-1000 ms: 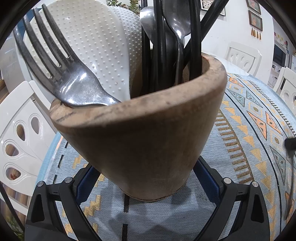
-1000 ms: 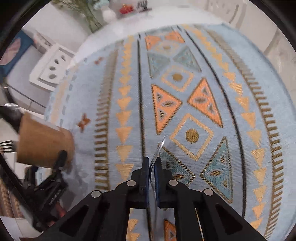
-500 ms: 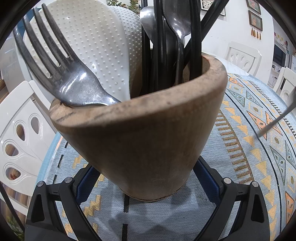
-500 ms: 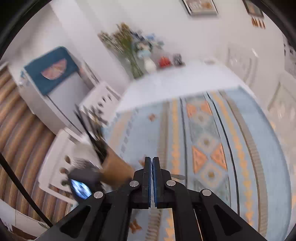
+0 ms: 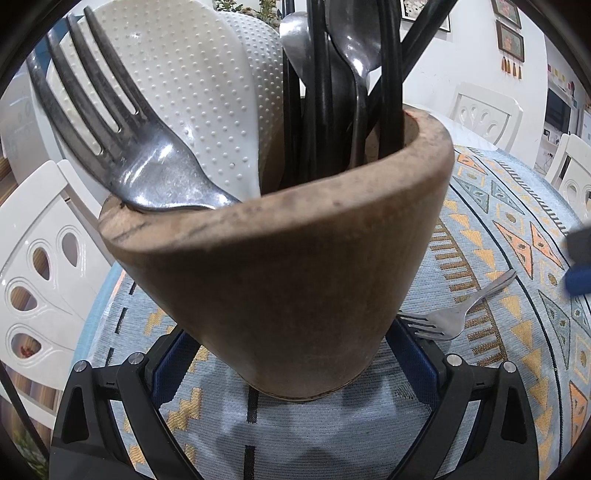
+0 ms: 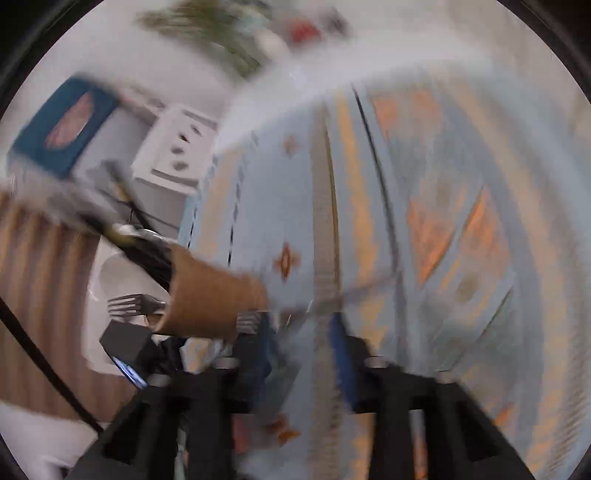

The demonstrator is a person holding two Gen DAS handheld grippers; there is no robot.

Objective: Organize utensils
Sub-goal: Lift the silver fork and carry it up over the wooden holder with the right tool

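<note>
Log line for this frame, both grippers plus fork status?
left gripper: shut on wooden holder | right gripper: open, just released | fork: on tablecloth

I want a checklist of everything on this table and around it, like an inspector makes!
Surface: patterned blue tablecloth.
Job's things: wooden holder with a fork, white paddles, spoons and black handles; a second fork lies on the cloth beside it.
Clutter: nothing seen.
Grippers: left gripper fingers hug the holder's base; right gripper blurred, jaws have just been opening, nothing between them.
Cables: black cable at the left.
Surroundings: white chairs, framed pictures.
</note>
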